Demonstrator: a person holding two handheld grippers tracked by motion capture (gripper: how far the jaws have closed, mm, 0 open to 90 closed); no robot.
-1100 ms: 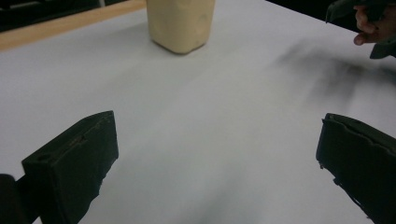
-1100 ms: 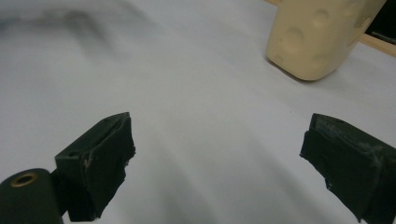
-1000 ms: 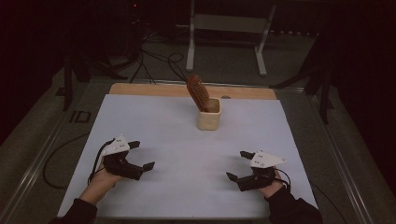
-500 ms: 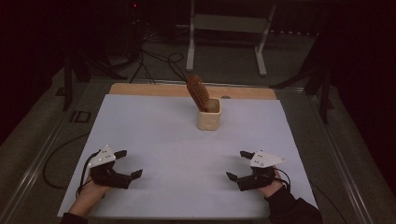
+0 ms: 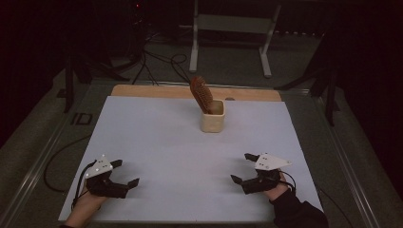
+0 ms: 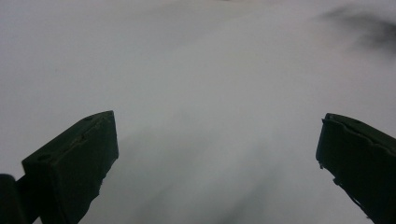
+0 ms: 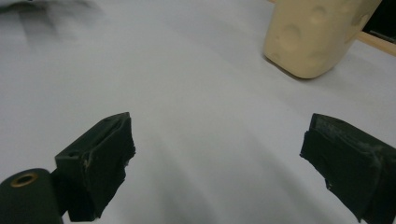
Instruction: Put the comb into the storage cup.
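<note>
- A brown hairbrush (image 5: 201,94) stands tilted, handle down, in a cream cup (image 5: 212,121) near the far middle of the table (image 5: 157,137).
- The left gripper (image 5: 124,173) rests low at the near left, jaws spread wide and empty.
- The right gripper (image 5: 243,167) sits at the near right, jaws likewise apart, holding nothing; its own view catches the cup's dimpled wall.
- The brush looks light and stiff; the bristled head seems the part to pinch, across its flat sides.
- The cup may tip if the brush is dragged sideways.
</note>
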